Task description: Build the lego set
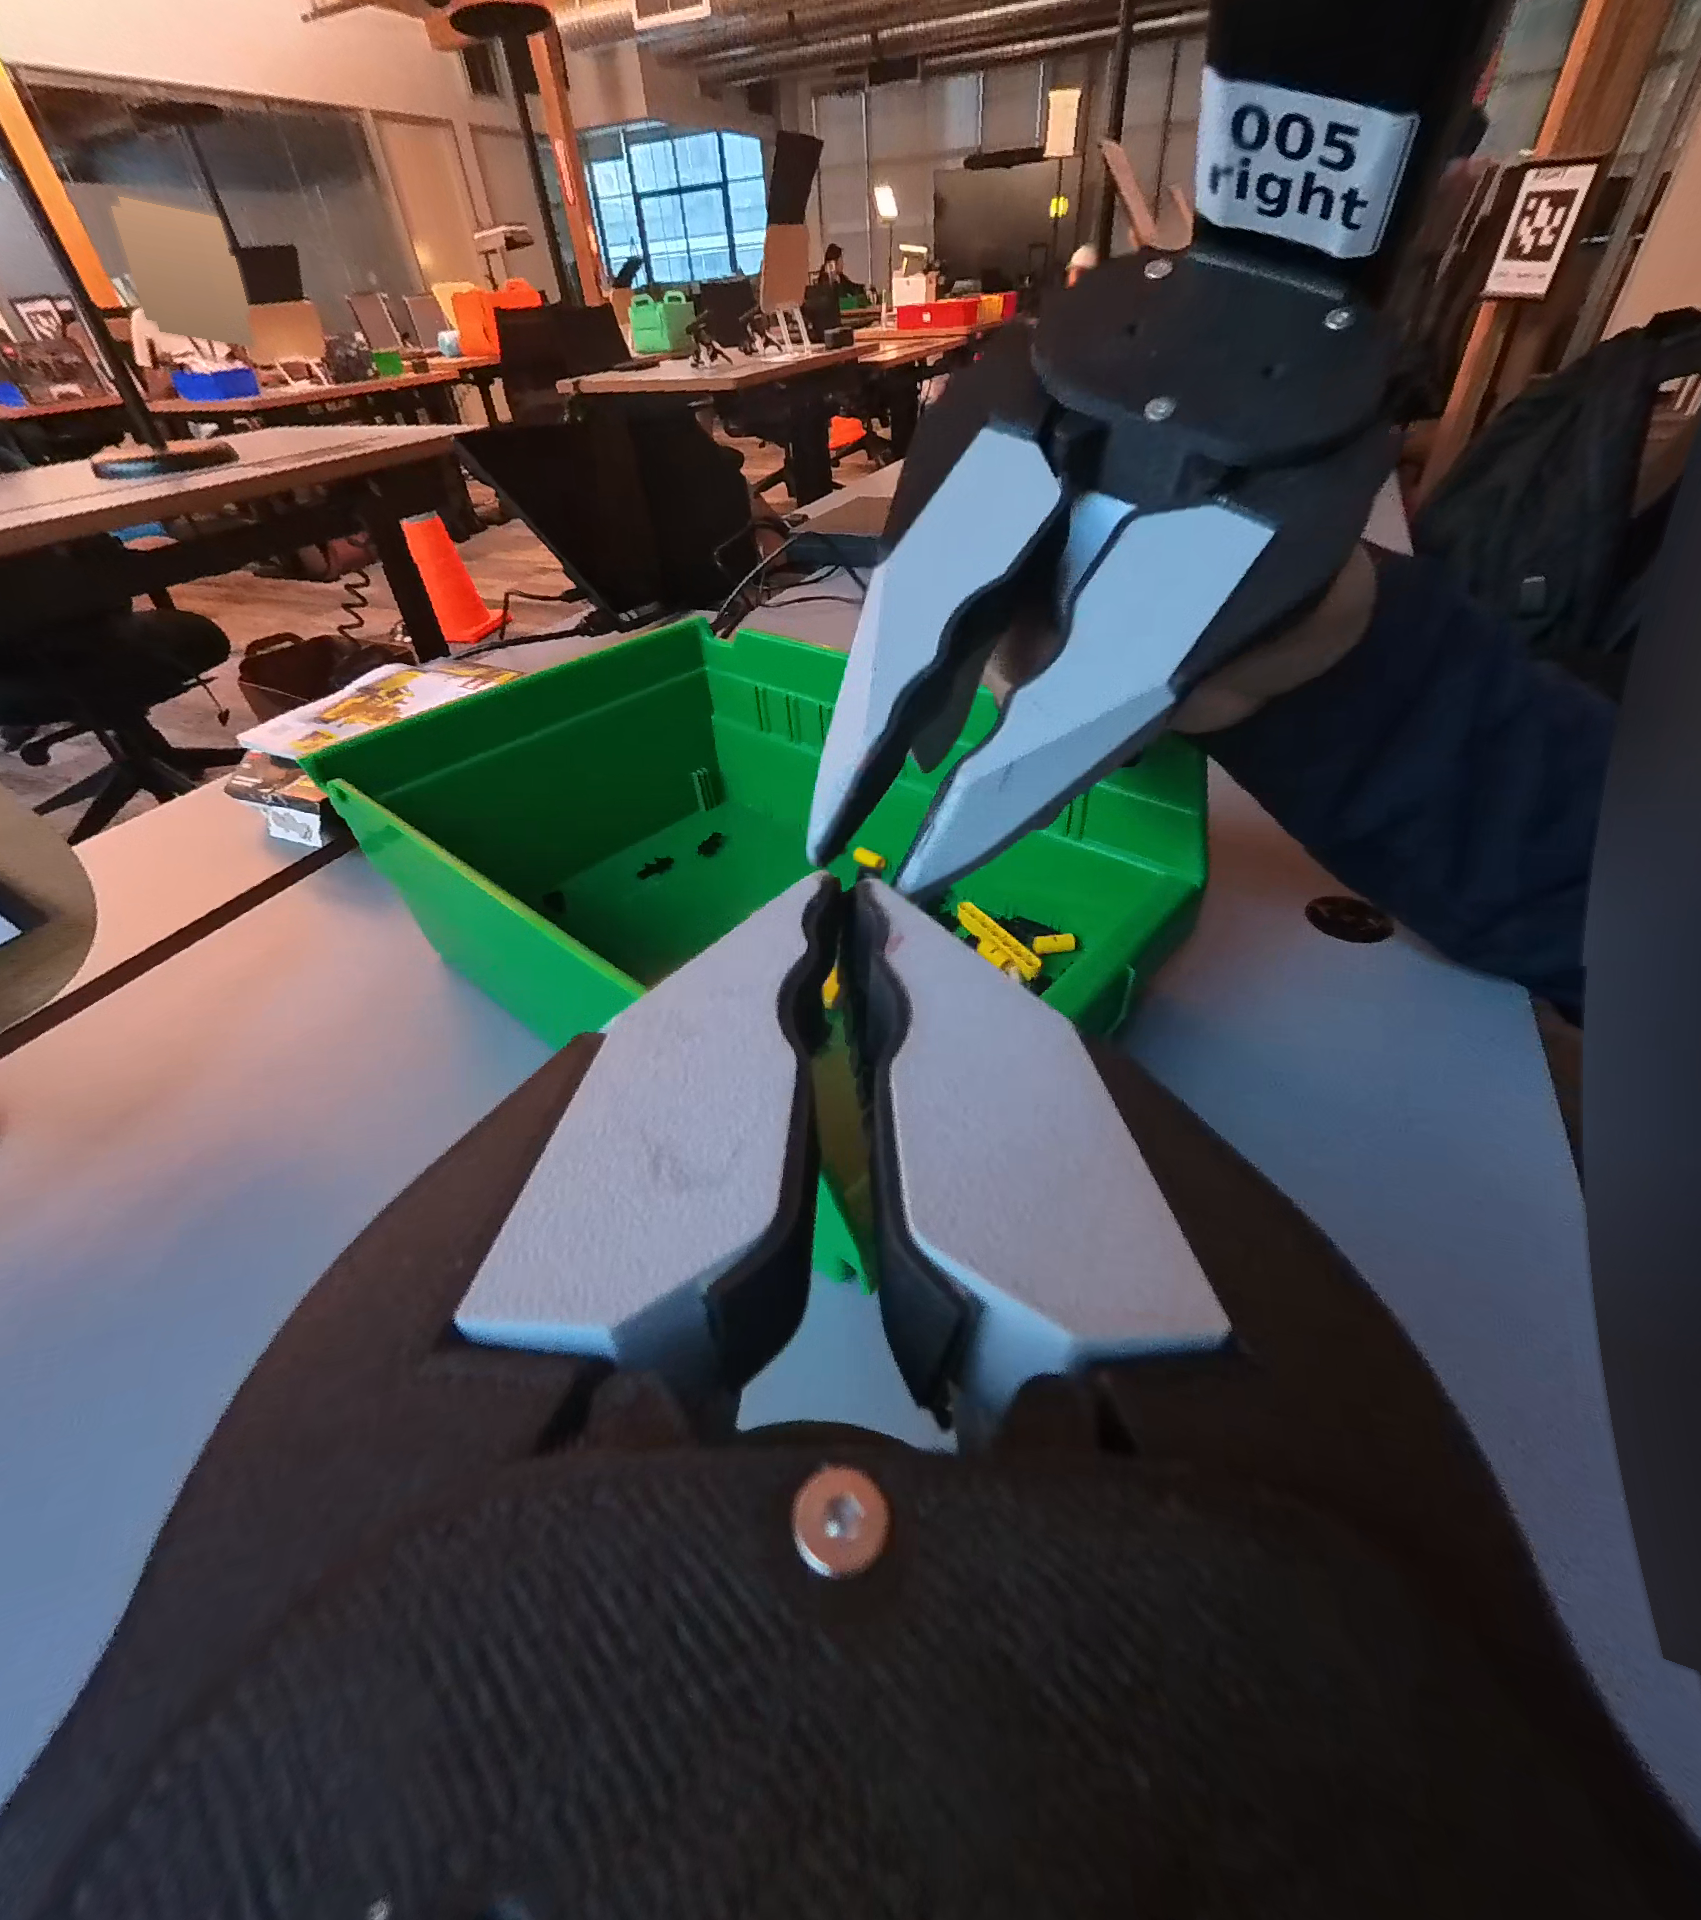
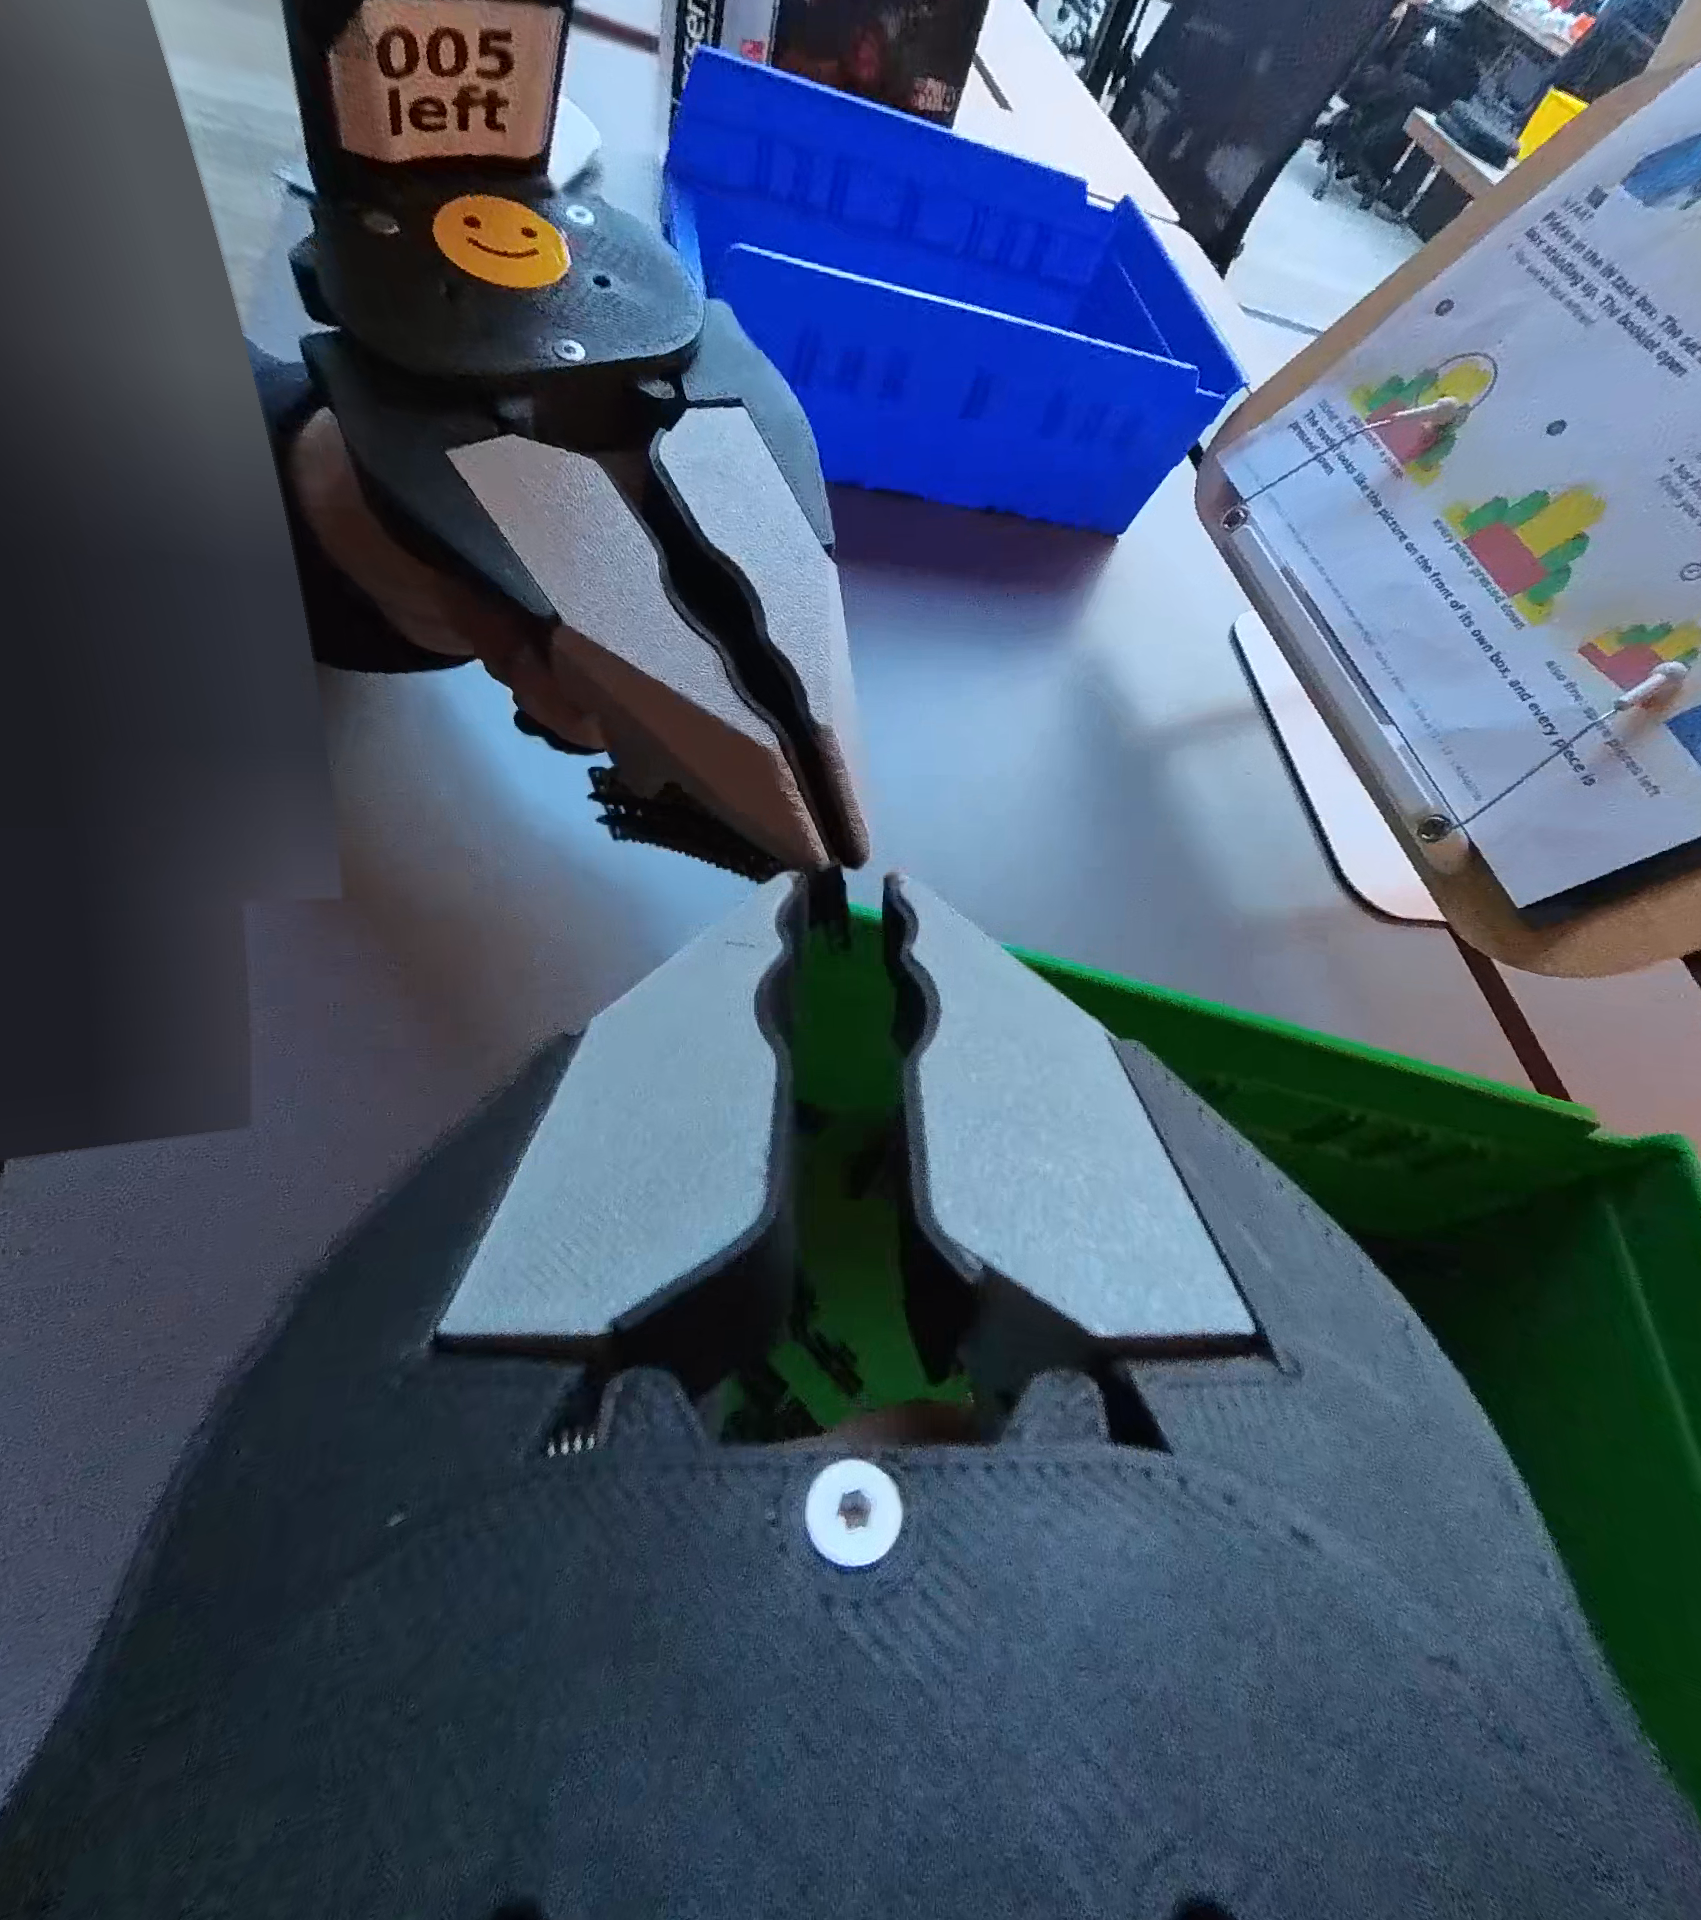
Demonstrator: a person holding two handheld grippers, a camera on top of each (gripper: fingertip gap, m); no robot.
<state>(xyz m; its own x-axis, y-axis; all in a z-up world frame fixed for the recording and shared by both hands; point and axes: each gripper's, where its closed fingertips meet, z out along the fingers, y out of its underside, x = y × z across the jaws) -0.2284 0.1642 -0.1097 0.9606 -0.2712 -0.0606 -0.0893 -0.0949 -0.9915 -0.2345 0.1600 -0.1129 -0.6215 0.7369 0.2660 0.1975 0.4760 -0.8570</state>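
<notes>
My left gripper (image 1: 843, 885) is shut on a small black lego piece (image 2: 831, 916) that sticks out past its tips; it also shows in the right wrist view (image 2: 841, 857). A black toothed part (image 2: 664, 821) shows under its fingers. My right gripper (image 2: 844, 883) is open, tip to tip with the left, and the black piece sits in its gap by its left finger. In the left wrist view the right gripper (image 1: 869, 871) comes down from above, and a small yellow piece (image 1: 867, 857) shows between its tips. Both grippers hover over the green bin (image 1: 513, 831).
The green bin holds loose yellow and black pieces (image 1: 1007, 935) and black pins (image 1: 659, 868). A blue bin (image 2: 929, 343) stands beyond on the grey table (image 1: 202, 1143). An instruction sheet on a tilted board (image 2: 1552, 520) is at the right. Booklets (image 1: 378, 707) lie behind the green bin. Less than 4 cm separates the two grippers' tips.
</notes>
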